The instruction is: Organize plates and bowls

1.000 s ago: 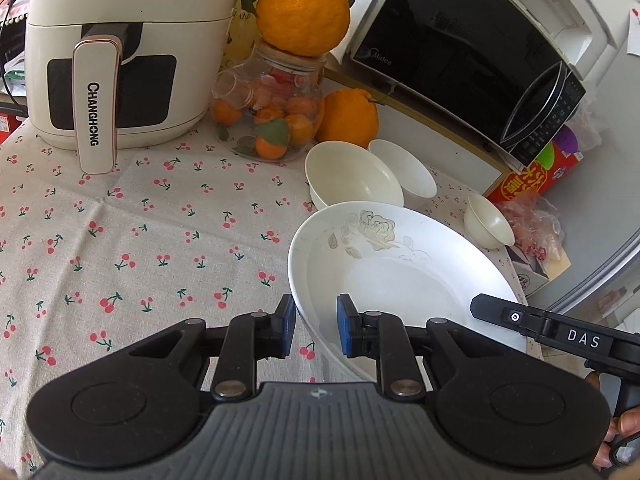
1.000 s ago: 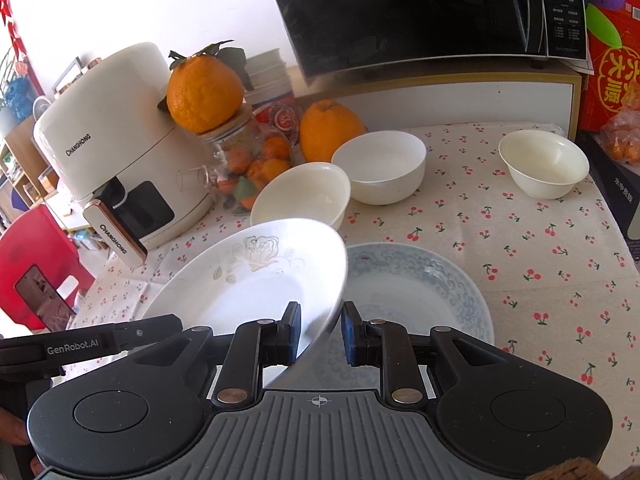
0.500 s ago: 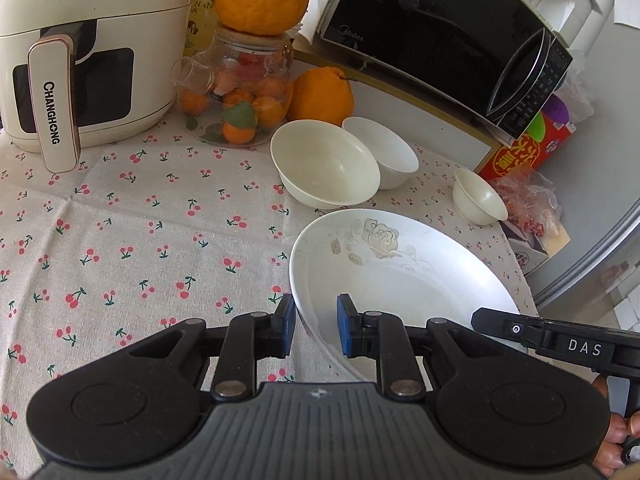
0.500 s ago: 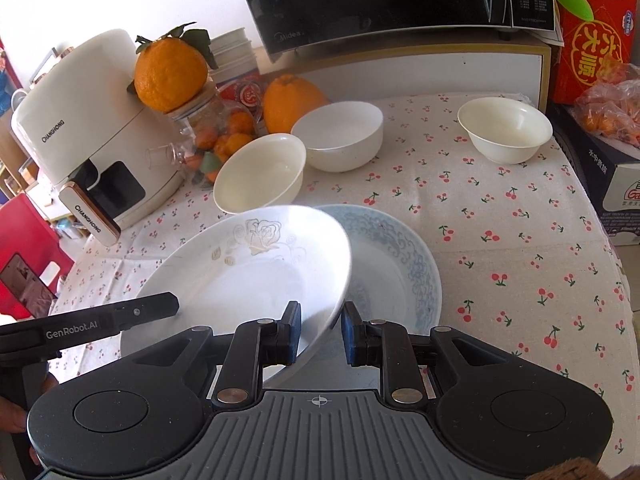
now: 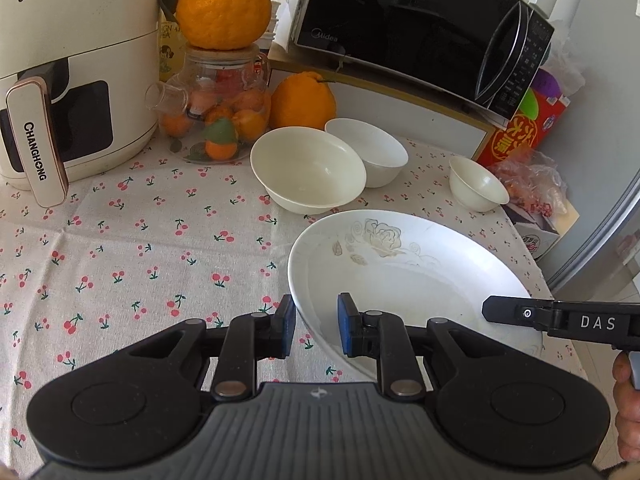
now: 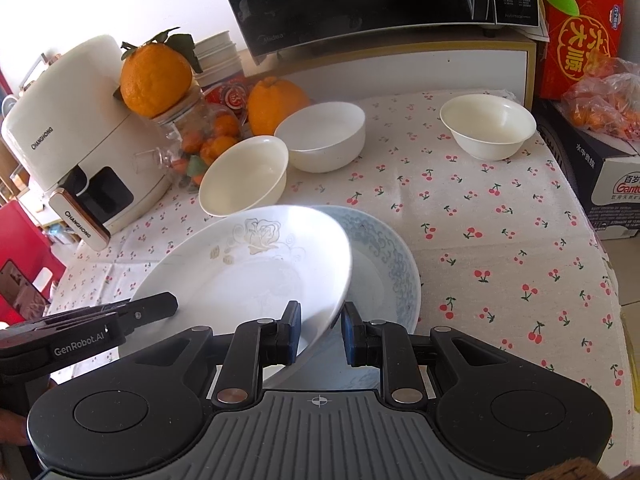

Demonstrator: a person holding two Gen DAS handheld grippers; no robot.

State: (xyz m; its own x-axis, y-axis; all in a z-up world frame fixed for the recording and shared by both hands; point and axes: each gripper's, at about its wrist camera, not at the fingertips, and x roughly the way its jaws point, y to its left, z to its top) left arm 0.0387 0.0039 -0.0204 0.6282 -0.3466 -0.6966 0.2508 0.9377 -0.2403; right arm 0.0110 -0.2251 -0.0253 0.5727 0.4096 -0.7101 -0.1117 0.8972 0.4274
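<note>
Grippers both straddle the rose plate's rim: left gripper [image 5: 316, 330] at its near-left edge, right gripper [image 6: 320, 334] at its right edge; jaws look nearly shut, though I cannot confirm contact. Rose plate [image 6: 256, 276] sits tilted over the blue plate [image 6: 384, 264]. I would lower it level and centred, then let go. Three bowls [image 6: 244, 176] [image 6: 322, 136] [image 6: 488, 126] stand empty; the jar [image 5: 218, 120] holds small oranges.

Air fryer [image 5: 76, 80]: cream, far left of table [image 5: 120, 248].
Glass jar [image 5: 216, 112]: small oranges inside, large orange [image 5: 224, 4] on top.
Microwave [image 5: 420, 28]: black, rear.
Red box [image 6: 580, 28]: right.
</note>
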